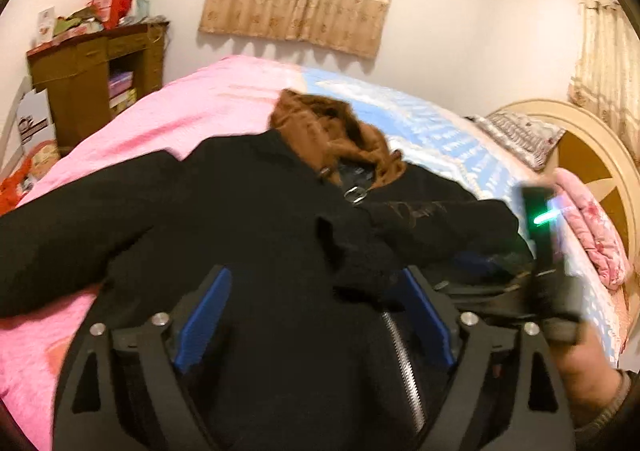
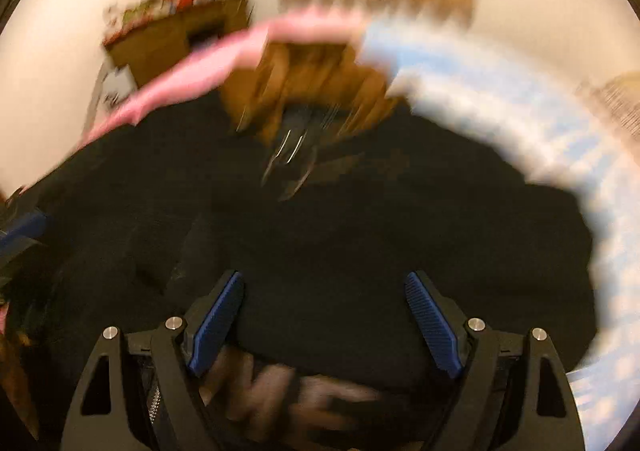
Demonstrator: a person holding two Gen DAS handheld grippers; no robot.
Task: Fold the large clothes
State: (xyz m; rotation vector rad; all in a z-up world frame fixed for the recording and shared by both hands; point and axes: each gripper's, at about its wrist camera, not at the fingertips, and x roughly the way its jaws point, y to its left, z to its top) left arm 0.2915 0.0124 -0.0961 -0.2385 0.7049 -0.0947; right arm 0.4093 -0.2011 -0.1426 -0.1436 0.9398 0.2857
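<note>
Black coat, brown hood: spread mid-bed, one sleeve laid across the chest. Left gripper, right gripper: both wide, empty. Advice: pinch remaining sleeve at cuff, fold inward flat.

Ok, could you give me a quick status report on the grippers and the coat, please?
Left gripper open, right gripper open, neither gripping. Black coat spread on bed, one sleeve folded across. Nothing in the way.

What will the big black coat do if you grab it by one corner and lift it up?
The black coat would probably flop and hang, since it already lies in soft folds on the bed. It looks thick, so probably fairly heavy. Its brown hood would likely dangle loose.
</note>
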